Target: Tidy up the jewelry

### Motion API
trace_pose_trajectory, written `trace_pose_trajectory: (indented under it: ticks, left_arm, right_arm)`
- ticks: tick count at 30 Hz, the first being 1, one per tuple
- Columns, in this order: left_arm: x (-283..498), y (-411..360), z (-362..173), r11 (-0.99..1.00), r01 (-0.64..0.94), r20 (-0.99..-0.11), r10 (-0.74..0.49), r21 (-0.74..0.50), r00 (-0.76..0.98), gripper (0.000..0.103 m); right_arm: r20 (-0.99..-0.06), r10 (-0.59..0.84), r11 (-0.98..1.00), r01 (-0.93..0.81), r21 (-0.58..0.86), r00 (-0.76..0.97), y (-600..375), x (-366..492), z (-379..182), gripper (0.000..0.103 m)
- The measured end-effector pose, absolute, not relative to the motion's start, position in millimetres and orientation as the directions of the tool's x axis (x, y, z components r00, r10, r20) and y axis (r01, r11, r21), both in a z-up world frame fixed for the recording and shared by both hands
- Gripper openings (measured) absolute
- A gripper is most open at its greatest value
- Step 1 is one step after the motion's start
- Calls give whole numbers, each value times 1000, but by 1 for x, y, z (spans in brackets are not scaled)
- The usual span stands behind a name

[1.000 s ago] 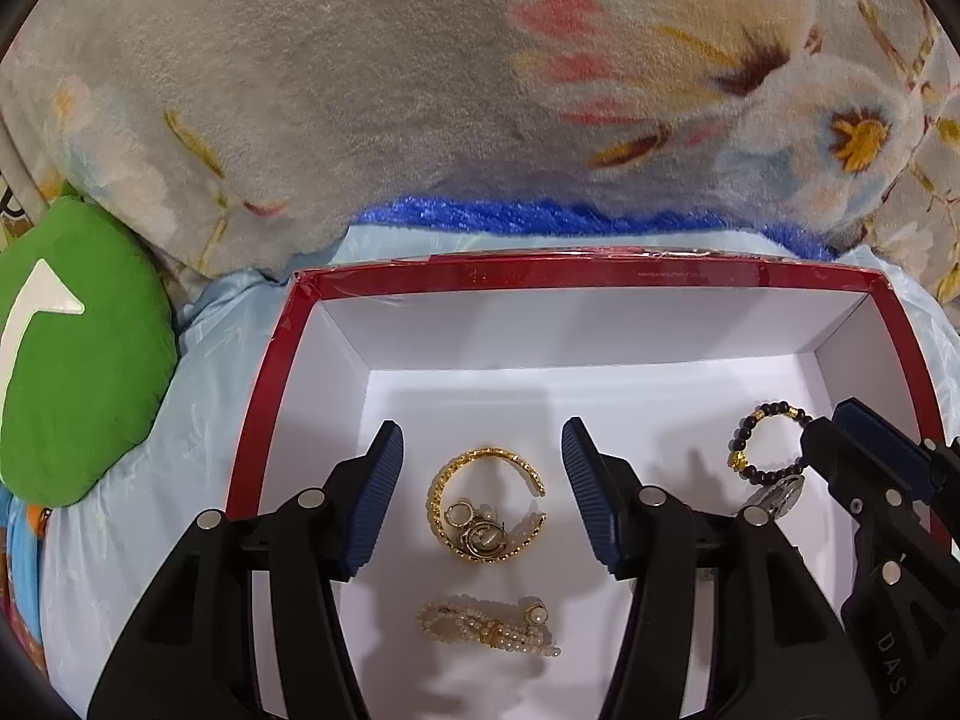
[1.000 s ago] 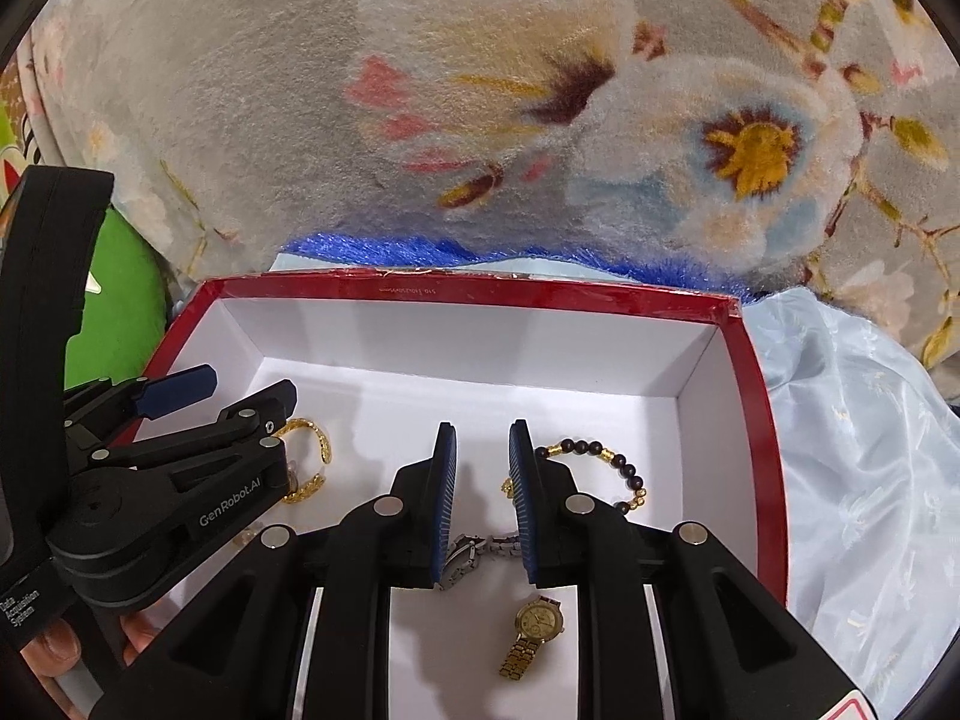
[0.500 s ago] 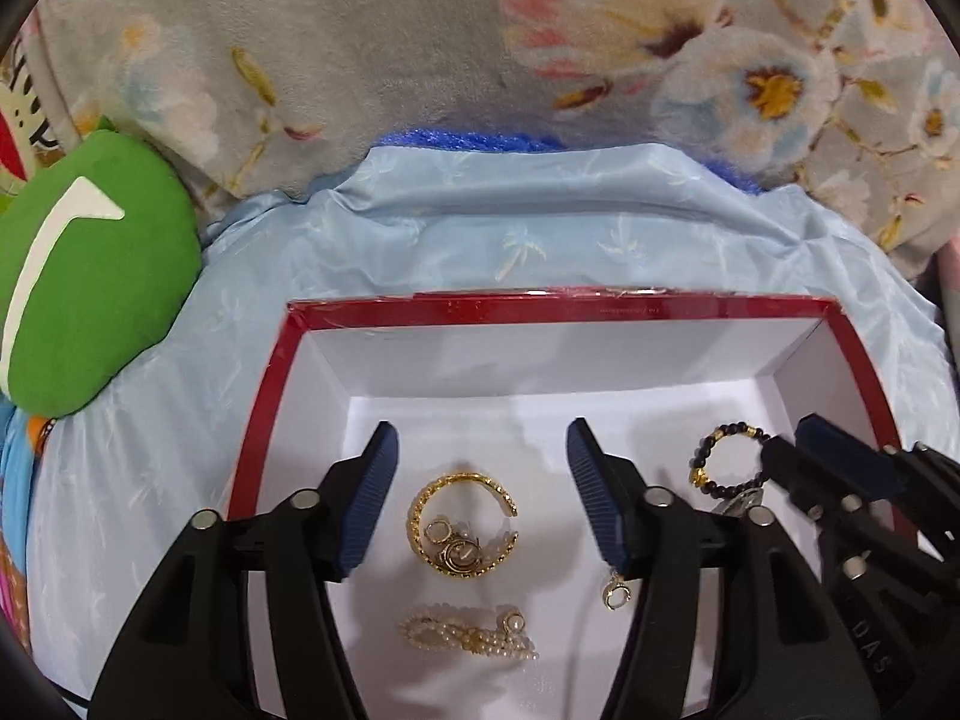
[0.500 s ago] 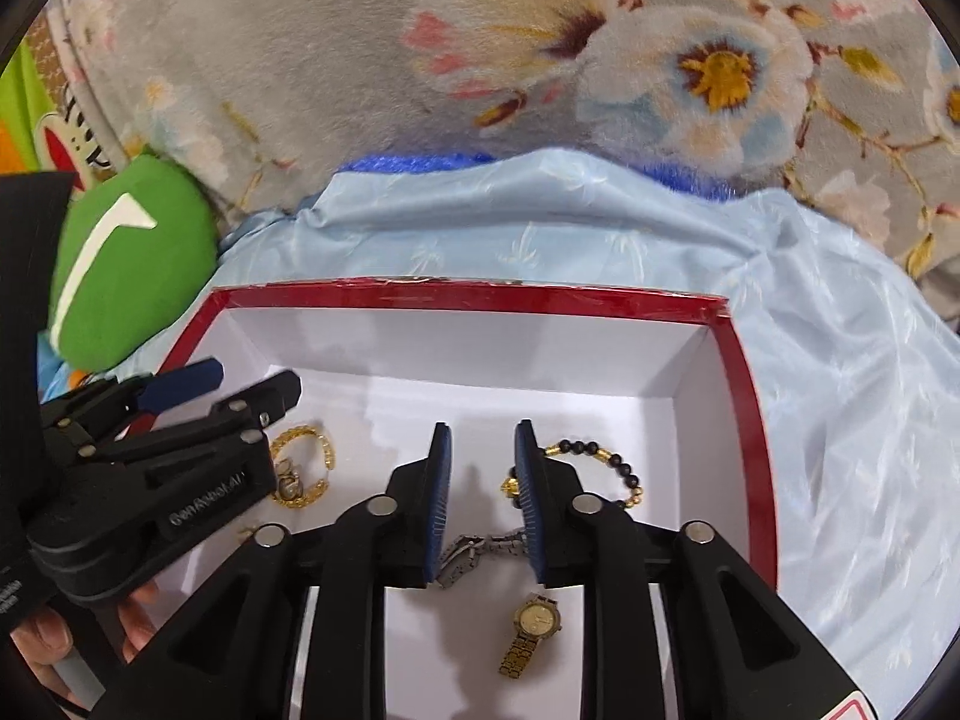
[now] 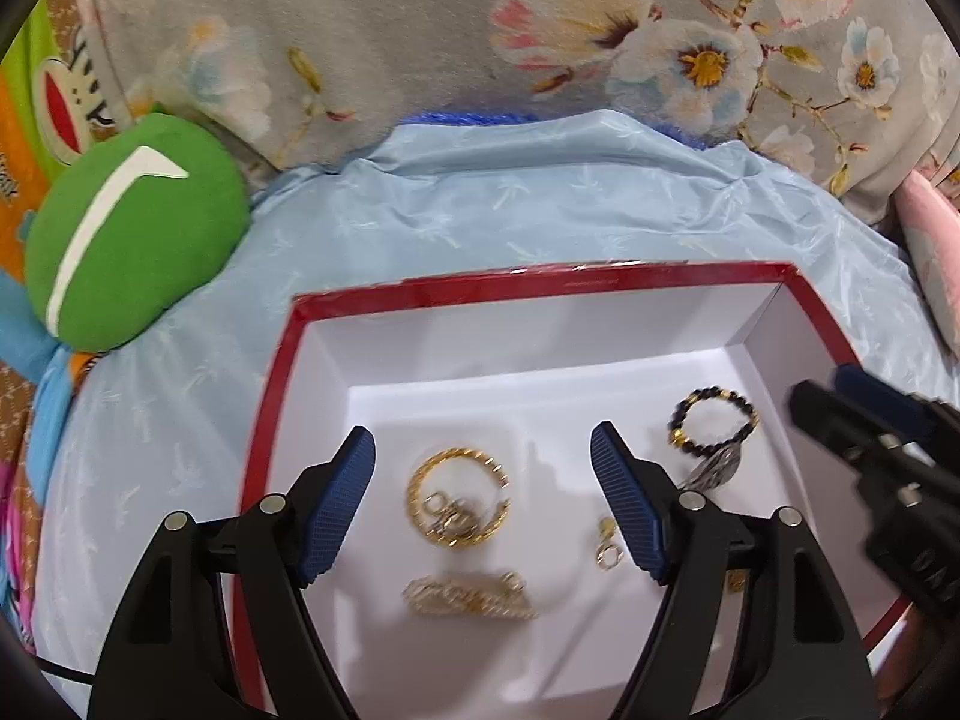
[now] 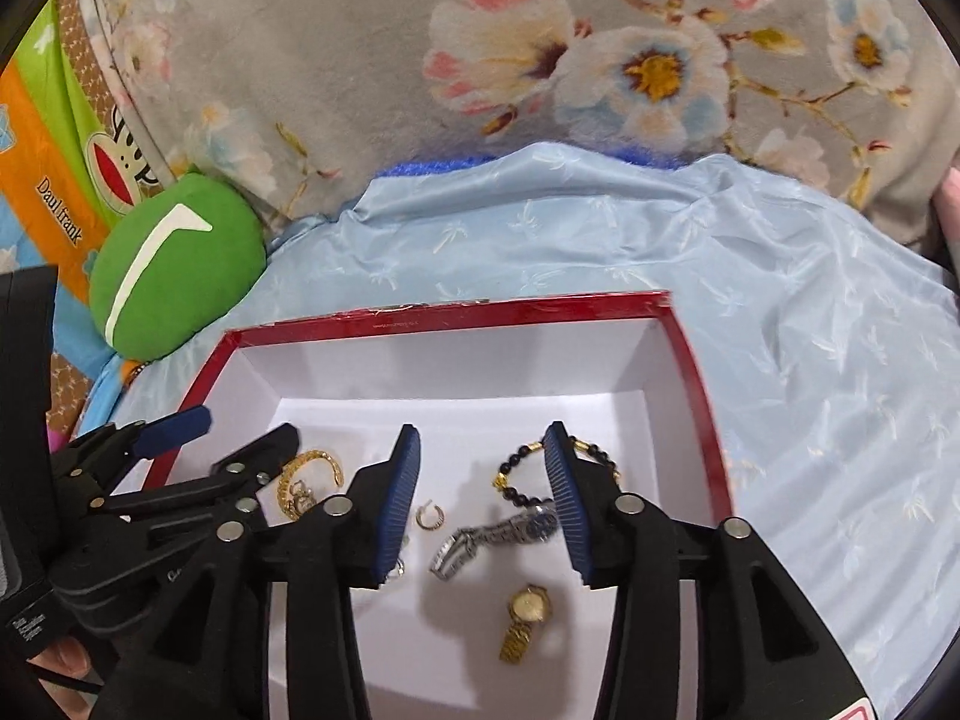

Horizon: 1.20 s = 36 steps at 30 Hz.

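A red-rimmed white box (image 5: 540, 285) (image 6: 456, 315) lies on pale blue cloth and holds the jewelry. In the left wrist view: a gold bangle (image 5: 459, 501) with small rings inside, a pearl piece (image 5: 468, 594), a small gold earring (image 5: 607, 552), a black bead bracelet (image 5: 714, 426). In the right wrist view: a silver watch (image 6: 498, 537), a gold watch (image 6: 525, 618), a gold earring (image 6: 431, 516), the bead bracelet (image 6: 522, 474). My left gripper (image 5: 483, 504) is open and empty above the bangle. My right gripper (image 6: 480, 498) is open above the silver watch, which lies loose.
A green round cushion (image 5: 120, 234) (image 6: 174, 264) lies left of the box. A grey flowered blanket (image 5: 480, 30) rises behind. A printed orange and green cloth (image 6: 54, 138) is at the far left. A pink item (image 5: 933, 252) is at the right edge.
Both grippers have drawn back and up from the box. My right gripper has opened and let go of the silver watch. The left stayed open.
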<state>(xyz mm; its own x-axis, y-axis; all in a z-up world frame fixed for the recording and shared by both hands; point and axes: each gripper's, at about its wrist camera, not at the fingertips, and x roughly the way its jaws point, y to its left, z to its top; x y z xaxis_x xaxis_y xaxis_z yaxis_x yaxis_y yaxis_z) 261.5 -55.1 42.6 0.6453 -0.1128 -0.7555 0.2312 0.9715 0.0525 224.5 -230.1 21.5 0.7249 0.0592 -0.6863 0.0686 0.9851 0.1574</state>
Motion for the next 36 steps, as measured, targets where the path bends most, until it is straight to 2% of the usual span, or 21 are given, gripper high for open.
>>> trace_pose_trajectory:
  ticks: [4, 7, 9, 12, 23, 32, 36]
  left_arm:
    - [236, -35, 46, 981, 192, -750, -101, 35, 654, 72]
    - [210, -23, 51, 986, 163, -739, -87, 31, 668, 82]
    - [196, -19, 54, 988, 148, -726, -70, 43, 684, 88]
    - [180, -18, 54, 990, 130, -721, -50, 56, 691, 91]
    - [175, -22, 29, 995, 89, -754, -23, 47, 656, 91]
    - [172, -28, 19, 993, 94, -772, -3, 74, 636, 91]
    - [170, -28, 16, 993, 91, -772, 0, 75, 636, 91]
  right_arm:
    - [-677, -9, 990, 103, 99, 736, -229, 192, 27, 53]
    - [-672, -18, 989, 113, 98, 740, -227, 168, 29, 60]
    - [-667, -18, 988, 116, 104, 745, -223, 154, 29, 69]
    - [-666, -13, 986, 119, 113, 746, -217, 142, 23, 74]
    - [-695, -19, 981, 148, 127, 719, -219, 141, -15, 74]
    - [-709, -79, 992, 128, 15, 700, -203, 142, -20, 80]
    - [-714, -81, 991, 130, 15, 696, -204, 143, -20, 82]
